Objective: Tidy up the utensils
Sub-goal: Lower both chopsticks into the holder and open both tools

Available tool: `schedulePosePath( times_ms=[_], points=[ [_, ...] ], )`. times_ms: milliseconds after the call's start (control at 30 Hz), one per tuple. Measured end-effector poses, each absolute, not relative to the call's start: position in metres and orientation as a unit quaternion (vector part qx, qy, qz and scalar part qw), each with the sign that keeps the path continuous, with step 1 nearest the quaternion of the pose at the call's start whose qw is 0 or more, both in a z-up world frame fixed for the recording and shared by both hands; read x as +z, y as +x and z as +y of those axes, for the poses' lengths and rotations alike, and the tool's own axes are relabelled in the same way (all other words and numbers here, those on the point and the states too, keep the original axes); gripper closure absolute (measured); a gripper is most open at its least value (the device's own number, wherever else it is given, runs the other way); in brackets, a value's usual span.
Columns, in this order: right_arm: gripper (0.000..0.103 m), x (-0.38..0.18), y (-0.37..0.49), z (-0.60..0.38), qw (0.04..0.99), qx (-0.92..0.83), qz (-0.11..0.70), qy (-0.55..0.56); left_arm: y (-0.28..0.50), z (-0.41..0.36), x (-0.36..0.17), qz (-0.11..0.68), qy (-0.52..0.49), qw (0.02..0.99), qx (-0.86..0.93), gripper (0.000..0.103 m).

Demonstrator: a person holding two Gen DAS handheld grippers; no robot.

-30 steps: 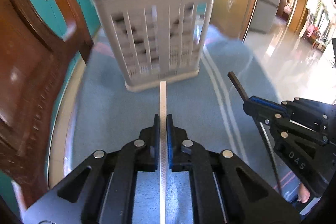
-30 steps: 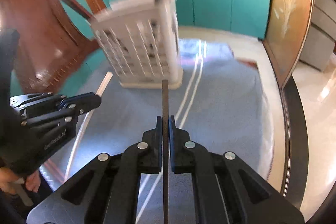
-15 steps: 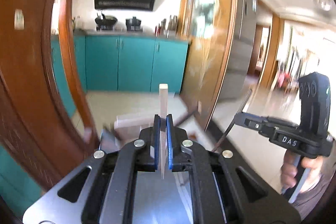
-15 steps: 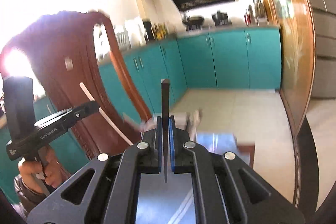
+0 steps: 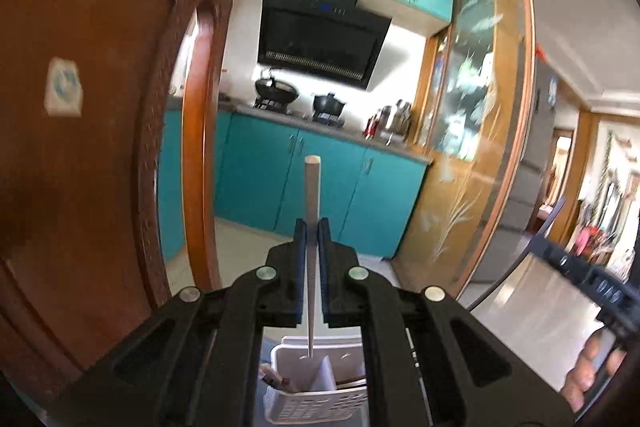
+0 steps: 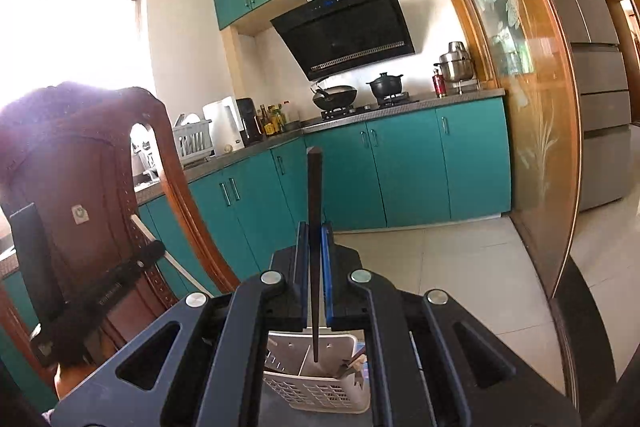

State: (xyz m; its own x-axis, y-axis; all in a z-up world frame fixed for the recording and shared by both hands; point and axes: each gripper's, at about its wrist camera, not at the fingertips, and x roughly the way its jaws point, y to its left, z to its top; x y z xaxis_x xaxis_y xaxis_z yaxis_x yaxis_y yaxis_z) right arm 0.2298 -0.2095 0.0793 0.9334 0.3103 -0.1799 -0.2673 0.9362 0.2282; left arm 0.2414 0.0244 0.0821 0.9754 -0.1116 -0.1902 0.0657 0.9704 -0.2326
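My left gripper (image 5: 312, 227) is shut on a pale chopstick (image 5: 311, 187) that stands upright between the pads. Its lower tip hangs over a white slotted utensil basket (image 5: 320, 403), which holds several utensils. My right gripper (image 6: 315, 227) is shut on a black chopstick (image 6: 314, 195), also upright, with its lower end above the same basket (image 6: 320, 393). Each gripper shows in the other's view: the right one (image 5: 544, 245) at the far right with its dark stick, the left one (image 6: 158, 250) at the left with its pale stick (image 6: 176, 265).
A carved wooden chair back (image 5: 80, 147) rises close on the left (image 6: 80, 179). Beyond are teal kitchen cabinets (image 6: 400, 163), a stove with pots (image 6: 360, 95) and a wood-framed glass door (image 5: 480, 147). A hand (image 5: 588, 367) holds the right gripper.
Both grippers have risen and tilted up from the blue table. The basket, which was ahead of them, now lies below the jaws. Both chopsticks stay gripped.
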Motion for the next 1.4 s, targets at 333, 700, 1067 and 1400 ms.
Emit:
schedulePosePath(
  times_ms=[333, 700, 1067, 1400],
  points=[
    [0.096, 0.045, 0.237, -0.178, 0.982, 0.129, 0.131, 0.042, 0.264, 0.014, 0.051, 0.148, -0.090, 0.985, -0.024, 0.096],
    [0.096, 0.035, 0.242, -0.173, 0.979, 0.130, 0.151, 0.037, 0.255, 0.002, 0.043, 0.152, -0.068, 0.986, -0.026, 0.076],
    [0.090, 0.033, 0.237, -0.182, 0.976, 0.132, 0.165, 0.058, 0.225, 0.006, 0.051, 0.119, -0.056, 0.991, -0.012, 0.060],
    [0.042, 0.054, 0.174, -0.205, 0.988, 0.113, 0.089, 0.061, 0.192, -0.003, 0.047, 0.096, -0.012, 0.995, 0.014, 0.036]
  ],
)
